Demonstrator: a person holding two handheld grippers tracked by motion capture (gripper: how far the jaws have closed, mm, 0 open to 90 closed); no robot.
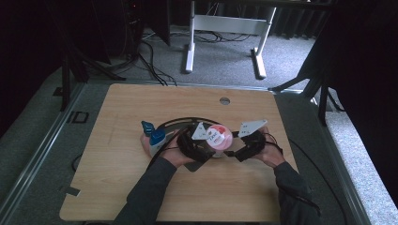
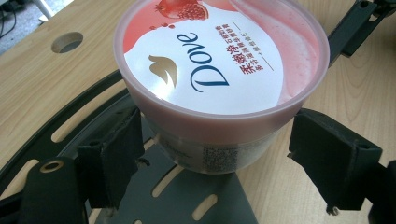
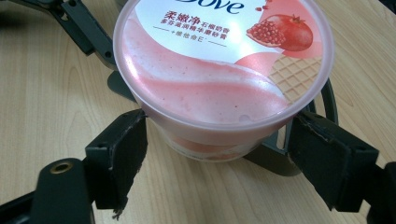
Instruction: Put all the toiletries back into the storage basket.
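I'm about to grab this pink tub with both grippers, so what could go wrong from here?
Three risks, all judgement:
1. The tub narrows below its wide lid, so pads closing on the body could slip or push it upward.
2. It sits partly on the dark slotted plate, partly on the table; an uneven squeeze might tip it.
3. The left gripper and right gripper approach from opposite sides, so they could shove it or collide.

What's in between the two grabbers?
The pink tub sits between the left gripper and right gripper, seen in the high view.
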